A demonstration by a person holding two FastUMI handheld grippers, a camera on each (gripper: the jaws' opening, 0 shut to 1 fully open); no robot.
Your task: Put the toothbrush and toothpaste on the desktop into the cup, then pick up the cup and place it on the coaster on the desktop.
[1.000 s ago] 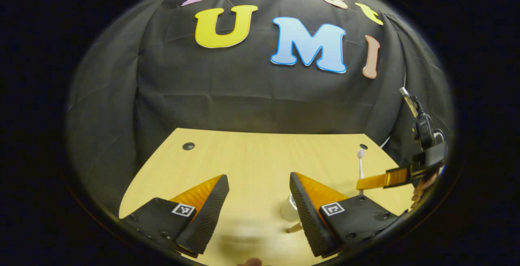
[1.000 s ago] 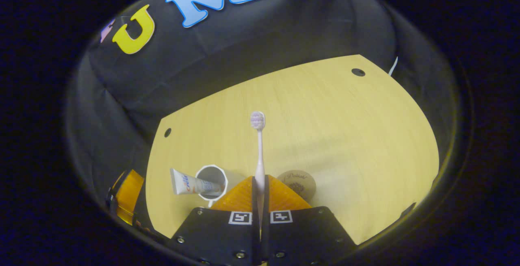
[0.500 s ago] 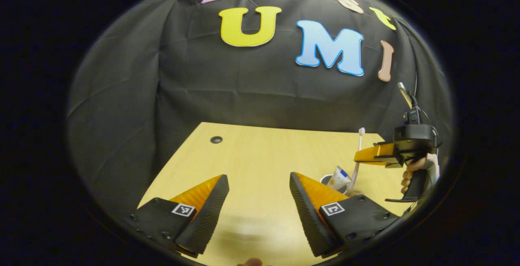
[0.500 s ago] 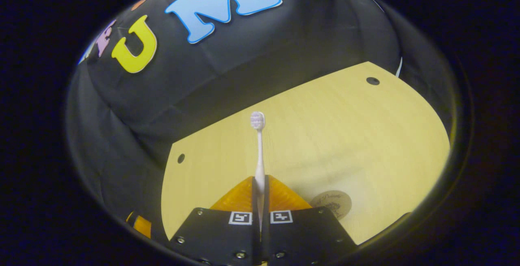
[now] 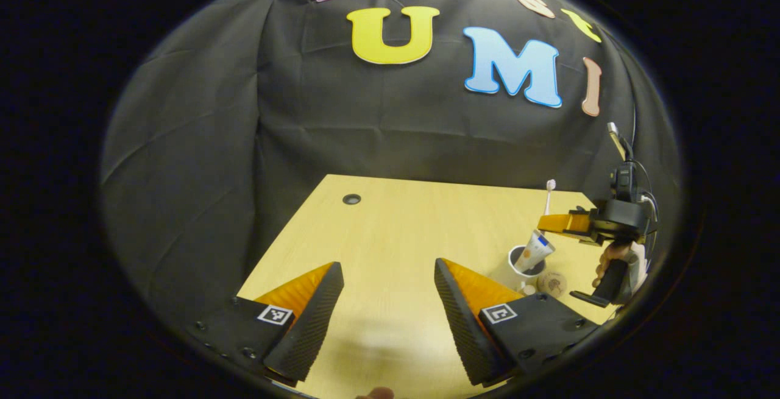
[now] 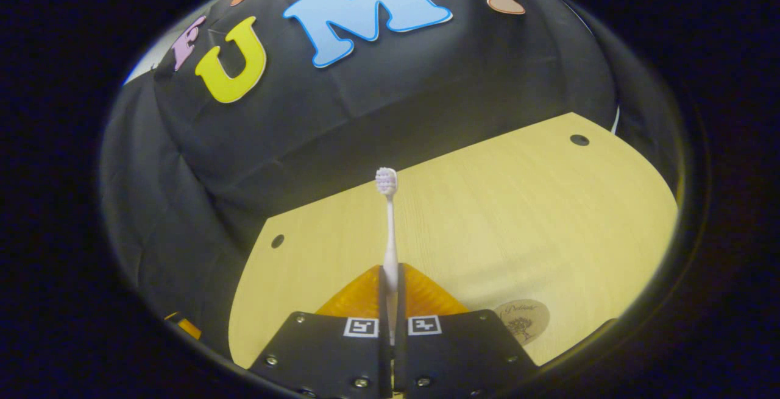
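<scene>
left gripper [image 5: 389, 301] fingers apart, right gripper [image 6: 390, 292] fingers closed

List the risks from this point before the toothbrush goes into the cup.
1. The toothpaste already leans out of the cup, narrowing the opening; the toothbrush may hit it on the way down.
2. In the left gripper view the right gripper sits close above the light cup; a nudge might tip it.
3. The coaster lies beside the cup; the toothbrush, if dropped off target, could land on it or the table.
</scene>
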